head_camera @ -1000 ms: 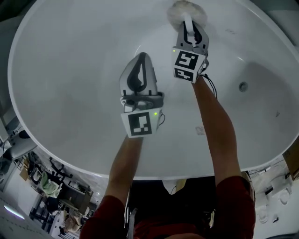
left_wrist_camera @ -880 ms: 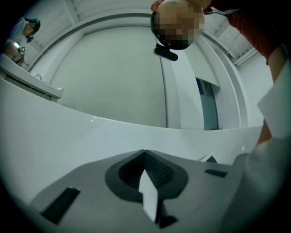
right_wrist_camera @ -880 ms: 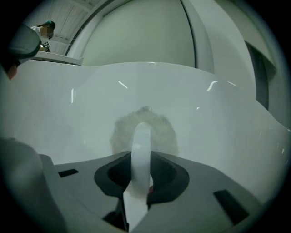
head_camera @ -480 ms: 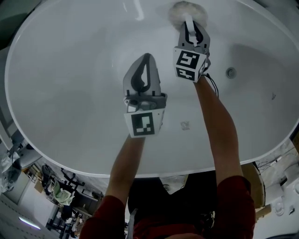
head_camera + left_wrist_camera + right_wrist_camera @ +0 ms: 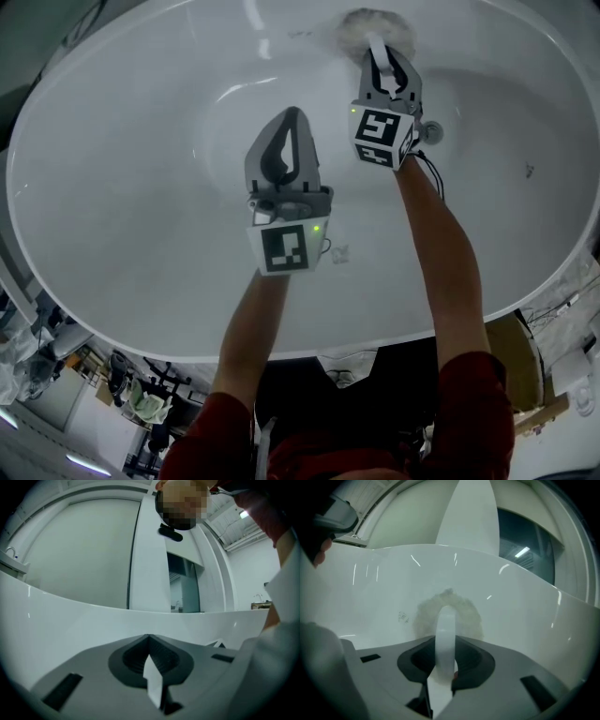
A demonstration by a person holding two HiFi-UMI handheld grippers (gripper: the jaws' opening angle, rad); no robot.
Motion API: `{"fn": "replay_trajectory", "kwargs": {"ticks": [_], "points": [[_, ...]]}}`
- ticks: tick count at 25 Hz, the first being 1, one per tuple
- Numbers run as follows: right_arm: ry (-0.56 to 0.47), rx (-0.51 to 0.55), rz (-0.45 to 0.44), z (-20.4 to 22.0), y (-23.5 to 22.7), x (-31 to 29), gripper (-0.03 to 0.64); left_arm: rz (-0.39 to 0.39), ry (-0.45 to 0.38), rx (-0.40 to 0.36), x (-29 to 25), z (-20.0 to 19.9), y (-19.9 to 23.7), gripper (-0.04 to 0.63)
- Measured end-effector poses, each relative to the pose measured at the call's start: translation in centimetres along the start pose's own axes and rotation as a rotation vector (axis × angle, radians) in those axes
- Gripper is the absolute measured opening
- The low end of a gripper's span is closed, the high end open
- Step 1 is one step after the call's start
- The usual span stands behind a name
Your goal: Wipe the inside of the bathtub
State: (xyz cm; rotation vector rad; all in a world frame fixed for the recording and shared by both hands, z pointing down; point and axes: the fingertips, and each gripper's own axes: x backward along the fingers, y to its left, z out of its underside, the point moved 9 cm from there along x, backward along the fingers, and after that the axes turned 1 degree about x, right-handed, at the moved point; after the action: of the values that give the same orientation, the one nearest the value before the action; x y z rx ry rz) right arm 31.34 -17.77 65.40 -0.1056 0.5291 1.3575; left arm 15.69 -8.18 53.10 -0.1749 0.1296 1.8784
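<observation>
**Q:** Wiping step. What do I have, starting nearest me?

**A:** Your left tongs [image 5: 292,116] hang over the floor of the bathtub [image 5: 131,197]. They are nearer you than the drain [image 5: 432,131] and off to its left, pressed together with nothing between them. Your right tongs [image 5: 386,62] sit just beside the drain, on its far-left side. They pinch the white handle [image 5: 376,45] of the wiping pad [image 5: 375,26]. The pad lies beyond the drain and appears to rest against the far wall, just under the rim.

**Q:** How do I make the stroke a good one?

**A:** Judgement only.
- Hold the fluffy face square to the curved wall, so the whole disc bears and not one edge.
- Press steadily through the handle. The grip on it is narrow, and a hard twist could turn it in the tongs.
- Work in overlapping passes from the wall beyond the drain down toward it.
- A small mark [image 5: 339,253] sits on the floor, nearer you than the drain. It probably wants a pass.
- Hold the left tongs out of the pad's path.
</observation>
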Motion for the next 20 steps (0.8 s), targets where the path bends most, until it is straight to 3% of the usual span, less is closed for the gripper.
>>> {"fn": "replay_trajectory", "kwargs": {"ticks": [14,20], "points": [[0.066,-0.053,0.178,6.4,-15.7,1.8,0.092,0.139,0.018,-0.008,-6.4,0.6,-11.6,0.015],[0.092,-0.196,0.285,7.5,-19.3,4.0,0.092,0.194,0.019,-0.015,-7.6,-0.1,-15.2,0.015]]}}
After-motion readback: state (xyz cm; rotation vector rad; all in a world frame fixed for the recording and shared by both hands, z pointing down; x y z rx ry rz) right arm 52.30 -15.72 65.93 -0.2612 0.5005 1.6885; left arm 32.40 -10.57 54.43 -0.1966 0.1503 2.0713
